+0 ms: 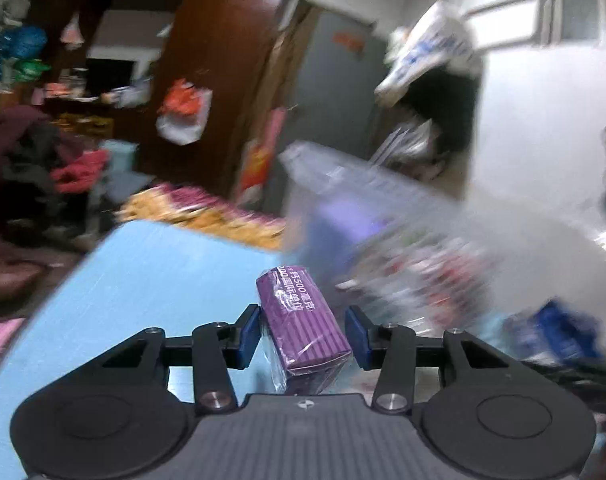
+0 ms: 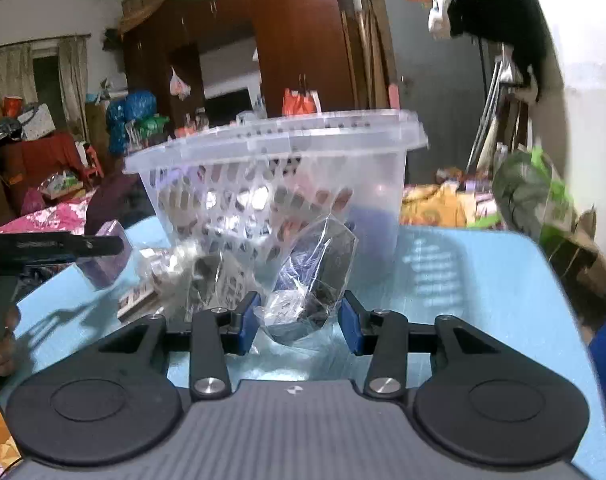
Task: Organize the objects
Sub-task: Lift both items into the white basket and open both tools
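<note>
Purple box [image 1: 303,320], film-wrapped, sits tilted between the left gripper [image 1: 303,334] fingers, whose jaws stand apart, touching on one side only, above the blue table [image 1: 151,272]. Right wrist view: right gripper [image 2: 299,322] spread around a cellophane-wrapped packet [image 2: 311,280] before the clear basket [image 2: 271,184].

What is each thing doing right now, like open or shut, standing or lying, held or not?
Left hand-held gripper: fingers apart around the purple box, right pad not touching.
Purple box: between the left fingers, tilted, plastic-wrapped.
Right hand-held gripper: open, a crinkly bag between its fingers.
Crinkly bag: crumpled, lying on the blue table, not gripped.
Basket: upright on the table, open-topped; contents blurred.
</note>
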### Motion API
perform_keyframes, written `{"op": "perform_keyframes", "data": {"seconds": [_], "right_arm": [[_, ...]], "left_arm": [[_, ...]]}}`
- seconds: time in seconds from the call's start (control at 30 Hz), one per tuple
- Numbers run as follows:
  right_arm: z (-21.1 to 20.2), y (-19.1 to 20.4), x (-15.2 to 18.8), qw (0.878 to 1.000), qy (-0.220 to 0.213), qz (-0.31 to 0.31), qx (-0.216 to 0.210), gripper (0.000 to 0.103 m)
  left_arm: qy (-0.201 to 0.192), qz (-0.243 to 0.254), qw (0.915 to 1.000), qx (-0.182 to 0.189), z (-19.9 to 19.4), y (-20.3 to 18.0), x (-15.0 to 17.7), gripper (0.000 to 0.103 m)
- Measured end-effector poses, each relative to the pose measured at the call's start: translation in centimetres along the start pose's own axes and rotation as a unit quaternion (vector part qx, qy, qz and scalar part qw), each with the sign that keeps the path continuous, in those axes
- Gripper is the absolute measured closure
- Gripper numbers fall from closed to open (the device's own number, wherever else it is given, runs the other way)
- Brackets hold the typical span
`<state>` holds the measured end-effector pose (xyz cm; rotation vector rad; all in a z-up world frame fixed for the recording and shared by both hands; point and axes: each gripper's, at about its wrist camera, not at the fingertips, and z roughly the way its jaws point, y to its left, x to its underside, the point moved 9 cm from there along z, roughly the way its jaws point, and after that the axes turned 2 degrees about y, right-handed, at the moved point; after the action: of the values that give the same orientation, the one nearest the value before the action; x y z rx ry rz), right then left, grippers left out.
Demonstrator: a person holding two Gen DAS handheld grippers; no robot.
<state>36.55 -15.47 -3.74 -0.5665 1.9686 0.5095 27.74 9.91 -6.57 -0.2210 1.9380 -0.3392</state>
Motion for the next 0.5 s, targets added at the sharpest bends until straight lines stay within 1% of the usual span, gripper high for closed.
{"op": "perform_keyframes", "data": {"seconds": [0.03, 0.07, 0.13, 0.27, 0.33, 0.4, 0.5], "right_arm": [[-0.2, 0.2, -0.1, 1.000, -0.008, -0.003, -0.005, 0.057], [-0.4, 0.3, -0.2, 1.000, -0.016, -0.005, -0.009, 0.057], [-0.6, 0.3, -0.4, 1.000, -0.025, -0.006, -0.009, 0.057], [-0.8, 0.2, -0.6, 0.999, -0.036, -0.006, -0.005, 0.057], [-1.0, 0.2, -0.7, 0.999, -0.044, -0.007, -0.006, 0.057], [-1.4, 0.4, -0.8, 0.998, -0.056, -0.011, -0.009, 0.057], [-1.9, 0.8, -1.0, 0.997, -0.074, -0.017, -0.014, 0.057]], "left_arm": [[-0.009, -0.005, 0.9994, 0.032, -0.6, -0.7, 0.0, 0.053], [-0.017, -0.001, 0.9983, 0.056, -1.0, -1.4, 0.0, 0.053], [-0.031, 0.011, 0.9952, 0.093, -1.5, -2.7, 0.2, 0.053], [-0.045, 0.013, 0.9920, 0.118, -1.5, -3.2, 0.6, 0.053], [-0.053, 0.009, 0.9910, 0.122, -1.8, -2.8, 0.5, 0.053], [-0.051, -0.003, 0.9897, 0.133, -1.8, -2.7, 0.5, 0.053], [-0.050, -0.006, 0.9893, 0.137, -1.9, -2.7, 0.6, 0.053]]}}
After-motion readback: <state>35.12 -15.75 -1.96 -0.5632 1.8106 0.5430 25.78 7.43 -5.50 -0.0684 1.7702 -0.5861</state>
